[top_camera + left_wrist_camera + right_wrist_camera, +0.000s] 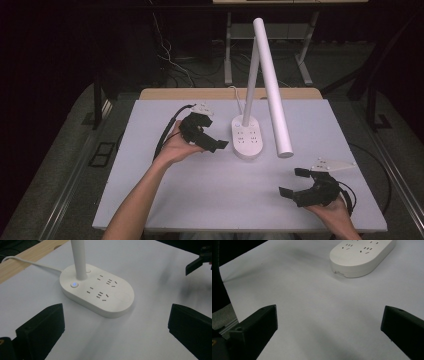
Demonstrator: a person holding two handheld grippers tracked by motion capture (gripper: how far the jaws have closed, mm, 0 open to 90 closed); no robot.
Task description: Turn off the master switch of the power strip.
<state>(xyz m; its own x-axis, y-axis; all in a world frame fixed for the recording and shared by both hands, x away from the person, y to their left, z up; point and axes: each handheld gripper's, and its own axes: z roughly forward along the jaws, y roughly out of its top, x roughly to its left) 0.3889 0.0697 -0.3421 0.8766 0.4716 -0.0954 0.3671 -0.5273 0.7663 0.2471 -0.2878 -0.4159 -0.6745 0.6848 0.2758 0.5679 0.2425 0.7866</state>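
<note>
Stood near the middle of the white table (pixel 200 200): a white desk lamp (pixel 272 85) on an oval base (pixel 100 293) with sockets and a lit blue button (pixel 74 285), its white cord (pixel 30 263) trailing off the far edge.

Desk lamp (pixel 265 75): white throughout, stem and tube head alike. Lamp base (pixel 100 291): white oval, dark grey socket slots in groups, one round button (pixel 74 285) lit blue. Power cord (pixel 30 263): white. Table surface (pixel 200 195): pale grey-white, unpatterned; rear edge strip (pixel 190 93) light wood tone. Left gripper (pixel 212 140) and right gripper (pixel 295 182): black bodies, each topped by a light grey plate.
</note>
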